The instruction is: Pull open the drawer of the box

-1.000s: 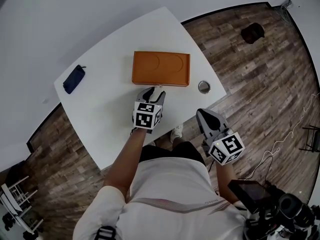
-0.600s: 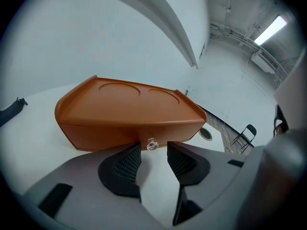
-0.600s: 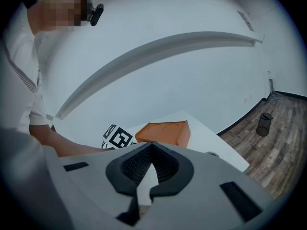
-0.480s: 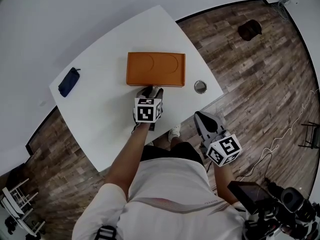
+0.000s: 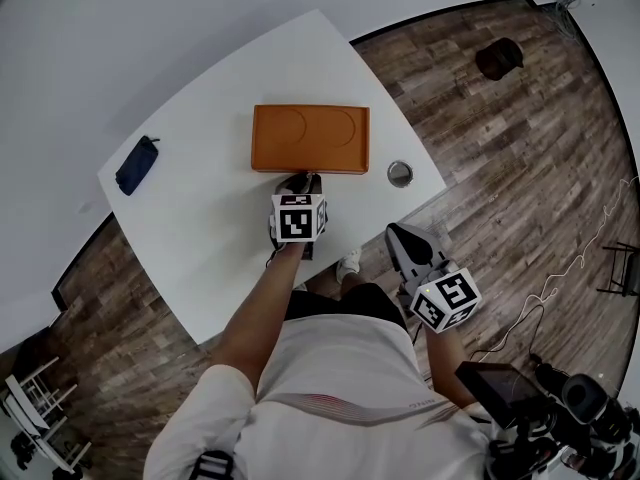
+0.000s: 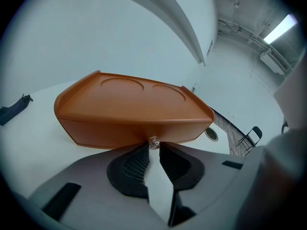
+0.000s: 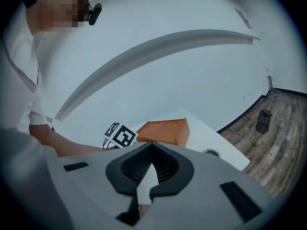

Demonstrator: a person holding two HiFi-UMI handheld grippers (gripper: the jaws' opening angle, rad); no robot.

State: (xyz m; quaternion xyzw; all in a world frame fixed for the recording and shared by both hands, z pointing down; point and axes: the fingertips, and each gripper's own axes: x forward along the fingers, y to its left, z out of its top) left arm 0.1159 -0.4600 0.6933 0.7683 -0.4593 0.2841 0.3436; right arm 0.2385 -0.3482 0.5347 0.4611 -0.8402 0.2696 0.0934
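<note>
Left gripper (image 6: 153,146), mid-frame: jaws just closing, nipping small knob (image 6: 153,141) at tips only. Risk: slipping off, or dragging whole box (image 6: 129,114).

1. This looks like a sparse research or recording lab, not a home. It has a plain white wall (image 5: 150,28), a black baseboard (image 5: 450,13) and a wood-look plank floor (image 5: 520,168).
2. A single white counter (image 5: 200,218) stands out on the open floor.
3. The ceiling is utilitarian, with exposed pipes (image 6: 240,30) and a strip light (image 6: 280,28).
4. There is capture gear in the room. The left hand-held gripper (image 5: 300,179) and the right hand-held gripper (image 5: 399,231) each carry a cube of square markers. Black camera equipment (image 5: 560,418) stands by the person's right side, and loose cables (image 5: 590,258) trail over the planks.
5. The furnishings are bare: a black waste bin (image 5: 499,59), a folding chair (image 6: 249,137) and a white rack (image 5: 35,423).
</note>
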